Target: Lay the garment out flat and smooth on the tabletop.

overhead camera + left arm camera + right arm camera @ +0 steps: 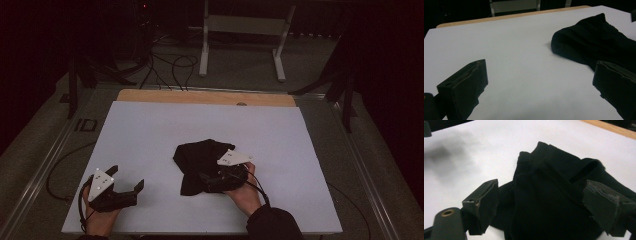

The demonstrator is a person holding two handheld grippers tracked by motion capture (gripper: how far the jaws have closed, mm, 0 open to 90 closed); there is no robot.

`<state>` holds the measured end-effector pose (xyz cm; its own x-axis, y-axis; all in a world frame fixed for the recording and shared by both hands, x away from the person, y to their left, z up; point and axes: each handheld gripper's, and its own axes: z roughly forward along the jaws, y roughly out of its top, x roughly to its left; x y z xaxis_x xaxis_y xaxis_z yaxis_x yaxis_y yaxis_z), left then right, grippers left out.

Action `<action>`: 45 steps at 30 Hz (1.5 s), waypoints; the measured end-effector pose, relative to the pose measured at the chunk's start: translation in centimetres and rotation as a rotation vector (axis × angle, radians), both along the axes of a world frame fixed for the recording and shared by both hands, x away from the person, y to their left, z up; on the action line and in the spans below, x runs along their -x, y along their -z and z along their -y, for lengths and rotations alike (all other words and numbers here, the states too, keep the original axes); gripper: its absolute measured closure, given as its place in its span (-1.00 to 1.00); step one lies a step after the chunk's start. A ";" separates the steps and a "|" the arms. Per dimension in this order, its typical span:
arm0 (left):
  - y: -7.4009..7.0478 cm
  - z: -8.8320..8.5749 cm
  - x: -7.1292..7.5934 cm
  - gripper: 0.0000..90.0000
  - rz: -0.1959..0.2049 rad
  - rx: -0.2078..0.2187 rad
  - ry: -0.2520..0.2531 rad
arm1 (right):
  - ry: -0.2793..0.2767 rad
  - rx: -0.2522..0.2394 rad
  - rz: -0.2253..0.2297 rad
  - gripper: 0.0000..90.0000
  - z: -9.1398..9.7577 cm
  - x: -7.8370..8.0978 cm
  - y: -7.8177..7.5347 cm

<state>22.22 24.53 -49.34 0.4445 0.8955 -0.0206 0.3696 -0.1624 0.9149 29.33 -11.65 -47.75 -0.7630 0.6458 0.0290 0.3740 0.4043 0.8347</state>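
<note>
While the left gripper rests spread on the white sheet, the right gripper straddles the black cloth, jaws apart.

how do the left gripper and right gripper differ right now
The left gripper sits near the sheet's front left corner, apart from the black cloth; the right gripper is over the cloth's near edge. Bare white sheet lies between the left gripper's jaws; black cloth lies between the right gripper's jaws. Both are open, each held in one hand and topped by a grey plate.
</note>
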 end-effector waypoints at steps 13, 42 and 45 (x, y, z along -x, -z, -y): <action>0.0 0.1 0.0 -1.00 -0.002 -0.005 0.006 | -0.026 0.060 -0.051 -0.06 -2.6 -1.7 1.6; 0.2 0.1 -0.1 -1.00 -0.007 -0.007 0.002 | 0.079 0.076 0.024 0.92 5.7 1.5 -1.3; 0.2 0.1 -0.1 -1.00 -0.007 -0.008 0.000 | 0.113 0.077 0.019 0.92 7.3 1.9 -1.1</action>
